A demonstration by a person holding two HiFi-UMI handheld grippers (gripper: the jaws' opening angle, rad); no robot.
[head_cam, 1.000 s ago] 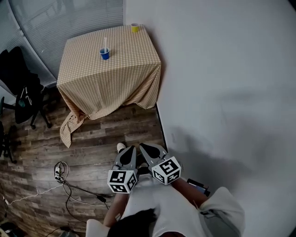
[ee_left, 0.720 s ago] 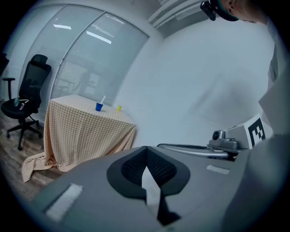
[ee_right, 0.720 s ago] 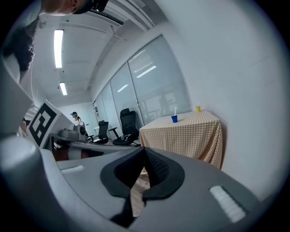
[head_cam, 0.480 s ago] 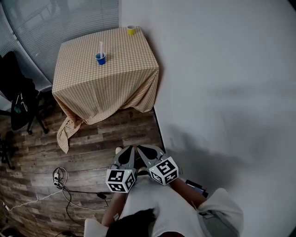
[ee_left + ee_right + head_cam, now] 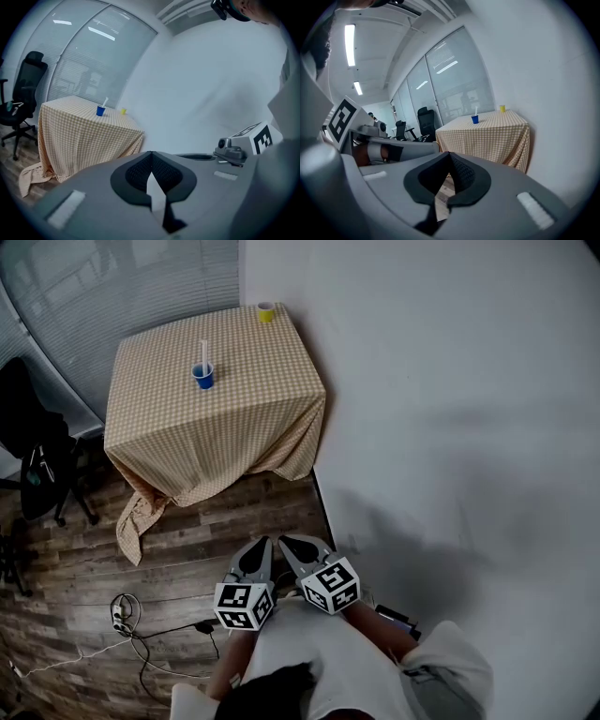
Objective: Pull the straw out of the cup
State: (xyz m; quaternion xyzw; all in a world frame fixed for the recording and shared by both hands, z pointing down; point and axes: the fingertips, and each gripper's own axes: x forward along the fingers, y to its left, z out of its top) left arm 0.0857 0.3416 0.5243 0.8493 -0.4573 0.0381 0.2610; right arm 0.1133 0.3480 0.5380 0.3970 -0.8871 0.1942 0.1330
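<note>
Blue plastic catches my eye first in the head view: the cup (image 5: 203,377) stands on the checked tablecloth (image 5: 220,427), left of the table's middle. The white straw (image 5: 202,352) rises out of it almost upright. A yellow cup (image 5: 266,312) sits well apart from it, at the far corner by the wall. My left gripper (image 5: 255,557) and right gripper (image 5: 298,551) hang low near the body, side by side over the wooden floor, well short of the table.

In the left gripper view, the dark pads meet at their tips with nothing between them, so that gripper is closed and empty. The cup and straw are small and far off on the table.

In the right gripper view, the jaws are likewise pressed together and hold nothing. The cup and straw show beyond them, near the middle of the tabletop.

I judge the straw light, thin and smooth, and easy to crush. I would pinch it gently on the bare length above the rim. The cup looks light too and may tip or slide on the cloth, so I would steady its wall with the other gripper.
</note>
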